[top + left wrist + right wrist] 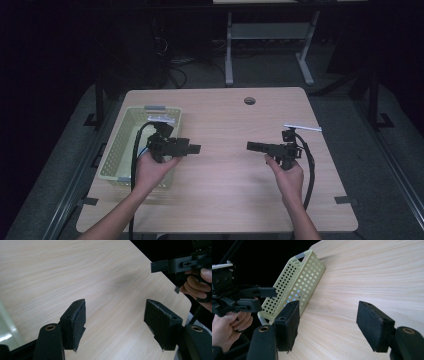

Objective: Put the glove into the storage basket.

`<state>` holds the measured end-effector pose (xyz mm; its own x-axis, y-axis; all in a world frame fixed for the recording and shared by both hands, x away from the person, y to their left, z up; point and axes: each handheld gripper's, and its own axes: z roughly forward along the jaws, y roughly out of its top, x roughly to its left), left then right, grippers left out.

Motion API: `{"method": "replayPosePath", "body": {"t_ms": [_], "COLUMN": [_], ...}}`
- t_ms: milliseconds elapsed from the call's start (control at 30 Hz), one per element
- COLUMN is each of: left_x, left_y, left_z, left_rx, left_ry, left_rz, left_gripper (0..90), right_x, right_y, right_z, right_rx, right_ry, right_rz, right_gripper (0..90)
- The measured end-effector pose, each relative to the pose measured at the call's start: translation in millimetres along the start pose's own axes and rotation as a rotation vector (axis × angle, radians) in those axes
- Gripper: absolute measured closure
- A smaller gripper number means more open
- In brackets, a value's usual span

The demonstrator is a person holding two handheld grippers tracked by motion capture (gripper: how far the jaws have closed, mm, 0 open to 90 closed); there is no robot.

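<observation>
A person holds a black gripper in each hand above a light wooden table (220,120). My left gripper (194,148) hovers beside the right wall of a pale green perforated basket (120,145), jaws pointing right; in the left gripper view it (115,325) stands open with bare wood between the pads. My right gripper (252,146) is held over the table's right half, jaws pointing left; in the right gripper view it (328,325) is open and empty. The two grippers face each other, apart. The basket (297,287) also appears in the right gripper view, with the left gripper (265,296) beside it.
A round cable hole (249,100) sits near the table's far edge. Cables trail from both grippers toward the front edge. Beyond the table stand desk legs (229,55) on a dark floor. The right gripper (160,266) and its hand appear far off in the left gripper view.
</observation>
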<state>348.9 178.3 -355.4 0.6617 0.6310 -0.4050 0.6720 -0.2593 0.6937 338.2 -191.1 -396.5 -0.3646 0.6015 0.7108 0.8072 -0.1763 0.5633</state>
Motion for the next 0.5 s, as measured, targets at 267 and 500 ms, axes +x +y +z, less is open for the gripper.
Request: {"method": "replayPosePath", "body": {"t_ms": [267,500], "left_x": [-6.3,-11.5], "left_y": [-3.8,-8.7], "left_z": [9.1,16.8], "left_rx": [0.008,0.007], "left_ry": [-0.027,-0.048], "left_rz": [-0.004,-0.009], "left_gripper": [32.3,32.2], "right_x": [-11.2,-20.1], "right_y": [-2.0,-7.7], "right_z": [-13.8,-23.3], "right_rx": [-0.013,-0.018], "right_ry": [-0.023,-0.034], "right_rz": [0.011,0.024], "right_gripper": [33.7,32.9]}}
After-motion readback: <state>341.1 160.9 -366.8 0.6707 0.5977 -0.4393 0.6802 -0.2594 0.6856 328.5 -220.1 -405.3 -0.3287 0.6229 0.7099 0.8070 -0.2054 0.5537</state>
